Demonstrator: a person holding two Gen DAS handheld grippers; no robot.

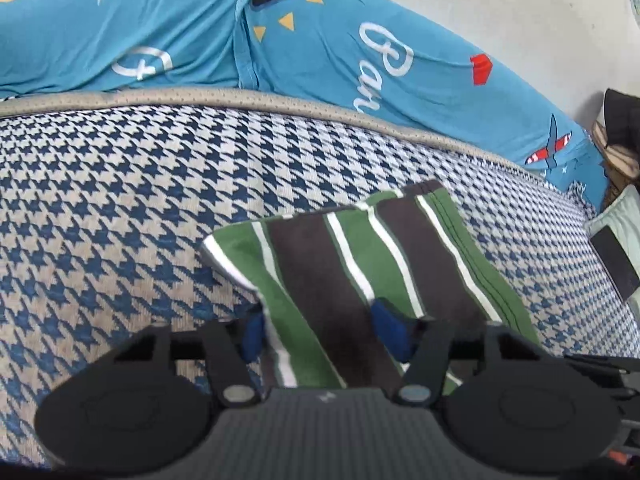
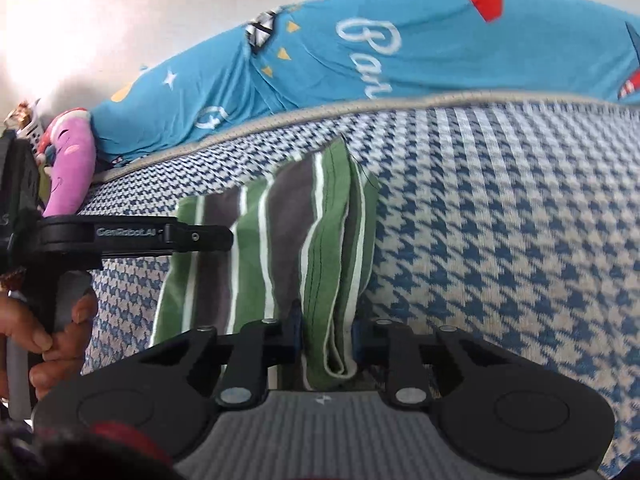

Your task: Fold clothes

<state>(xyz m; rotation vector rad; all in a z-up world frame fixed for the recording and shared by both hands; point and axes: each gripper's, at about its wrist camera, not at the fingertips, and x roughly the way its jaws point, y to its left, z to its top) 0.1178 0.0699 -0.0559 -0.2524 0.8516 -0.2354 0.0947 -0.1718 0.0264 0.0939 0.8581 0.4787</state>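
Gripping striped garment (image 2: pixel 328 280), right tongs (image 2: pixel 326 336), left tongs (image 1: pixel 318 330) straddling it

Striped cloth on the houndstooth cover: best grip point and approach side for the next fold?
Judging from both views: take the striped cloth at its near edge, coming from the near side, angled down. In the right wrist view the folded layers stack into a thick hem there, already between the right hand-held gripper pads. The left hand-held gripper straddles the near-left edge, so both near corners lift together.
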